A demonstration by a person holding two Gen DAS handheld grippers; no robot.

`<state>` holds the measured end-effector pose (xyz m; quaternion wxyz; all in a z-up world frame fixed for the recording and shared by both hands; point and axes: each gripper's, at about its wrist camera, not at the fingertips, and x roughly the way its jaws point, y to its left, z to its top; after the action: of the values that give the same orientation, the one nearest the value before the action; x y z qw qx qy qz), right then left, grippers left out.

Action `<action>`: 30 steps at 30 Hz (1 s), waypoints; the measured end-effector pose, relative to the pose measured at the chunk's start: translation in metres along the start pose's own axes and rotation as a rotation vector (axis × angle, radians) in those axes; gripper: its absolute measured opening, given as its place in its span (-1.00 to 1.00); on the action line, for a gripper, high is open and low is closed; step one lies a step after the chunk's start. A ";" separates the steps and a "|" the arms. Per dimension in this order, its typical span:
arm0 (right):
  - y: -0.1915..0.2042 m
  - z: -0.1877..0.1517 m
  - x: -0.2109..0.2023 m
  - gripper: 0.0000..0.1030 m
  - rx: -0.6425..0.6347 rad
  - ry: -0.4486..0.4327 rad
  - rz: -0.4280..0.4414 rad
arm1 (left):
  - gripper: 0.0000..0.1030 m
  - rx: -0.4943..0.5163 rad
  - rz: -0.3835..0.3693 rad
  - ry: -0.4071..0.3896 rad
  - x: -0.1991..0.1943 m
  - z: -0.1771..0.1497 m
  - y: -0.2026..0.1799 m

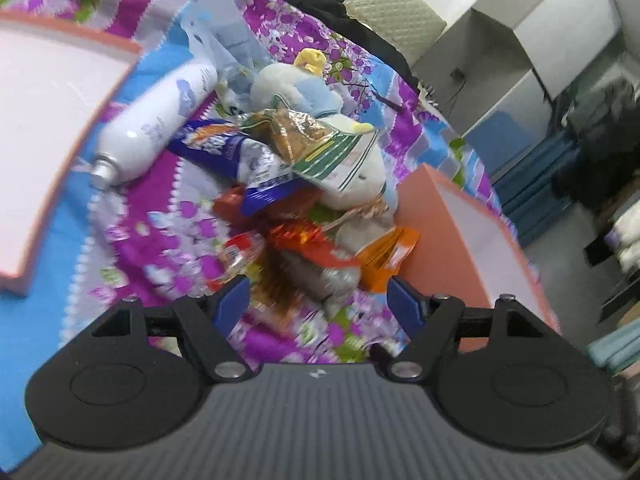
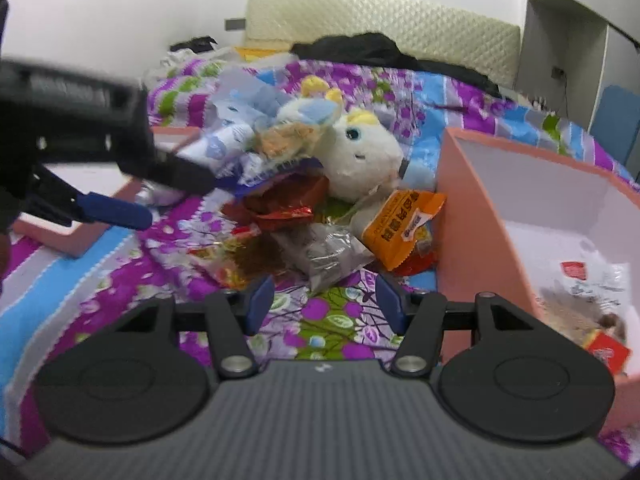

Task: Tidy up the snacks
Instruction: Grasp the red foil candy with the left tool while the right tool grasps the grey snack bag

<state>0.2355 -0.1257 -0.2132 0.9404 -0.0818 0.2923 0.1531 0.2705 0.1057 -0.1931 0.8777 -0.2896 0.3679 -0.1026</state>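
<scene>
A heap of snack packets lies on the flowered bedspread. It includes an orange packet (image 2: 404,220) (image 1: 386,256), a silver-grey packet (image 2: 328,256) (image 1: 320,276), a red packet (image 2: 284,212) (image 1: 304,240), a blue packet (image 1: 224,144) and a green-striped clear packet (image 1: 320,140). My left gripper (image 1: 319,302) stands open just short of the heap; its pads touch nothing. It also shows at the left of the right wrist view (image 2: 176,200). My right gripper (image 2: 325,300) is open too, in front of the silver-grey packet. A pink box (image 2: 472,216) (image 1: 440,220) at the right holds a few packets (image 2: 580,292).
A white plush toy (image 2: 360,156) (image 1: 360,184) lies in the heap, partly under packets. A white bottle (image 1: 156,120) lies to the left. A flat pink tray (image 1: 60,100) (image 2: 80,240) sits at the far left. Dark clothing (image 2: 380,50) lies by the headboard.
</scene>
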 end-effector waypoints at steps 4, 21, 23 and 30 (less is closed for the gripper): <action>-0.003 0.003 0.031 0.15 0.008 0.020 0.017 | 0.53 -0.018 0.014 0.040 0.033 0.015 0.000; -0.009 0.004 0.090 0.14 0.065 0.119 0.051 | 0.51 -0.020 0.105 0.138 0.128 0.043 0.002; -0.008 0.004 0.092 0.14 0.059 0.126 0.043 | 0.50 -0.011 0.126 0.140 0.134 0.043 0.001; -0.006 0.003 0.083 -0.22 0.074 0.120 0.012 | 0.23 0.025 0.165 0.132 0.136 0.043 -0.001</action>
<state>0.3046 -0.1108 -0.2583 0.9226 -0.0543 0.3543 0.1427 0.3972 0.0699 -0.2486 0.8604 -0.2401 0.4463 -0.0534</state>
